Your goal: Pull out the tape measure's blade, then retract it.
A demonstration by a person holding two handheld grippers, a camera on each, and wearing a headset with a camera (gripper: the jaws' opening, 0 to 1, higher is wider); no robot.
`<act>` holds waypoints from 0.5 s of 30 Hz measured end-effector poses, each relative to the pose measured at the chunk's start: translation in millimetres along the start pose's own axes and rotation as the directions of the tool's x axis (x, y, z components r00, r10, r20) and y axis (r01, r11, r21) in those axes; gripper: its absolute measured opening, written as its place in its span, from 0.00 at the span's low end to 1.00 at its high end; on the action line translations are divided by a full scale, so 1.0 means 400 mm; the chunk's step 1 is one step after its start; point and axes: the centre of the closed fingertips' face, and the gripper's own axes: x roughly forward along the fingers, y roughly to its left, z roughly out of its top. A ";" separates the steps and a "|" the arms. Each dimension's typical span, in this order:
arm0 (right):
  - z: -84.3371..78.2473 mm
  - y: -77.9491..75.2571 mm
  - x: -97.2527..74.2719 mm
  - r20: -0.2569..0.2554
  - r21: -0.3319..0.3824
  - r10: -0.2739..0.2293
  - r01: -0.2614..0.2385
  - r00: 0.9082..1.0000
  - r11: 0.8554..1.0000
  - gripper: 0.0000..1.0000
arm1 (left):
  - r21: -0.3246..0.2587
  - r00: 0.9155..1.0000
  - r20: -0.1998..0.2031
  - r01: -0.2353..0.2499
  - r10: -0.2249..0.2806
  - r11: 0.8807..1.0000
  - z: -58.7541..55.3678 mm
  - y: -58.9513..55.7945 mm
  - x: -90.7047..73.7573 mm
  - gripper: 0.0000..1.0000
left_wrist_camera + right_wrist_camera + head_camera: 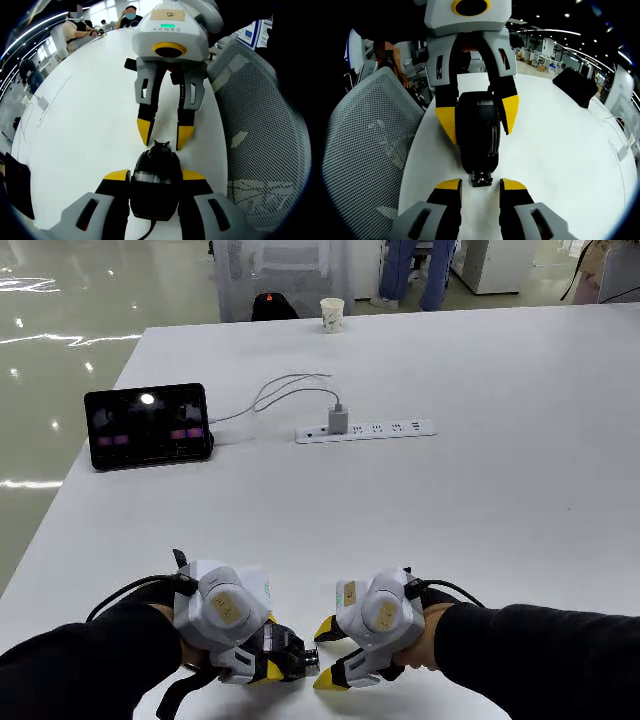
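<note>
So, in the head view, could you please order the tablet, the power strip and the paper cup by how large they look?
1. tablet, largest.
2. power strip, long but thin.
3. paper cup, smallest; it stands farthest from the camera, so its real size is unsure.

Table: big white flat tabletop (500, 490), plain and matte, takes up most of what I've got in front of me
Floor: glossy grey-green floor (60, 330) off past the table's left edge, lights glaring off it
Chair: grey mesh-back office chair (260, 125), just beside the table's near edge
Table clutter: black tablet with a dark screen (148, 425) propped up on the left; white power strip (370, 428) mid-table with a grey charger plug (338, 420) in it; thin grey cable (265, 398) looping over to the tablet; white paper cup (331, 313) at the far edge
Light: long white ceiling strip lights (560, 31), pretty bright
Far side: somebody's blue trouser legs (415, 270) standing beyond the table
</note>
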 end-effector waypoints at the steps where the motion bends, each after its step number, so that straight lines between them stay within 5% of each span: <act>1: 0.002 -0.001 0.000 0.002 0.000 0.000 0.000 1.000 1.000 0.23 | 0.000 1.000 0.000 0.001 -0.001 1.000 0.000 0.001 0.000 0.31; 15: 0.011 -0.004 0.015 -0.030 -0.048 0.009 -0.010 1.000 0.999 0.12 | -0.006 1.000 0.000 0.007 -0.007 1.000 -0.001 0.002 0.001 0.31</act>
